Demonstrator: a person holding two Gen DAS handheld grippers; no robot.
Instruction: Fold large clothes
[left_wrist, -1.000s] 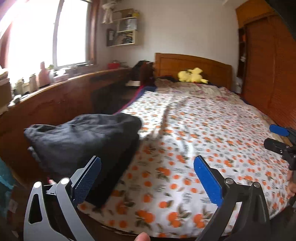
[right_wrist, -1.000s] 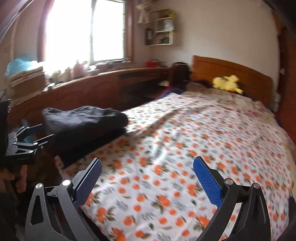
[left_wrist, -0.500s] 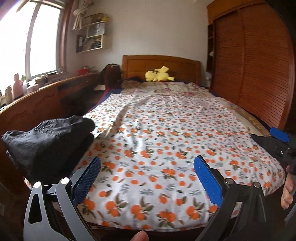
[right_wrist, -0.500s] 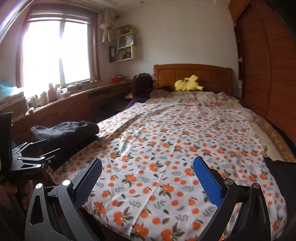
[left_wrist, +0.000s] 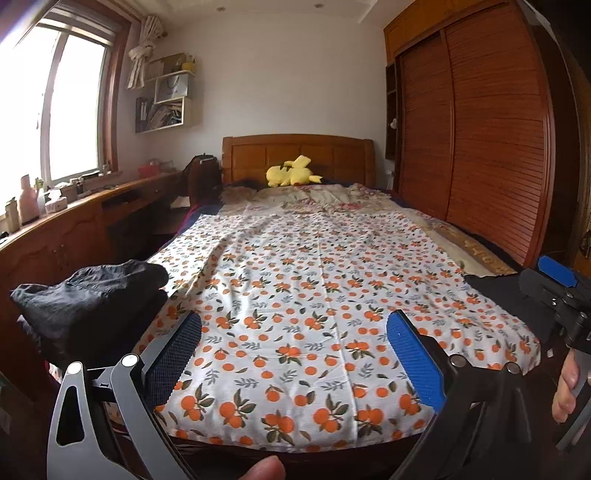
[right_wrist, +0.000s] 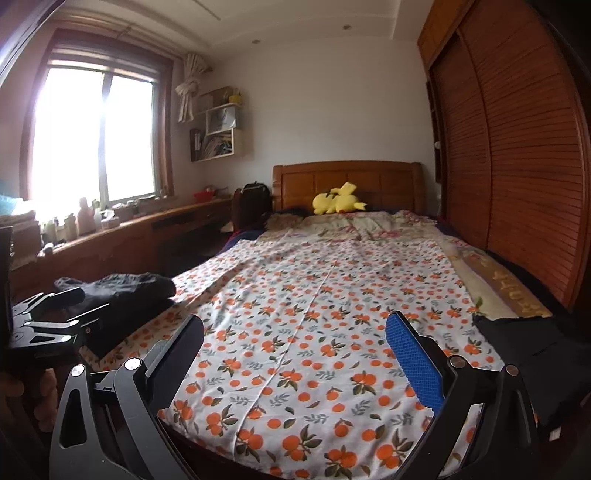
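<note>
The left tool (left_wrist: 293, 354) hangs spread wide and empty above the foot of the bed, and the right tool (right_wrist: 293, 354) likewise gapes with nothing between its blue pads. At ten o'clock from the left tool, a folded pile of black cloth (left_wrist: 92, 295) sits on the bed's corner; at three o'clock from the right tool lies another flat black garment (right_wrist: 532, 354) on the orange-patterned white bedsheet (left_wrist: 317, 288). Judging from this, the next garment is that right-hand one: pinch two corners well apart, lift, and spread it flat mid-bed before creasing.
</note>
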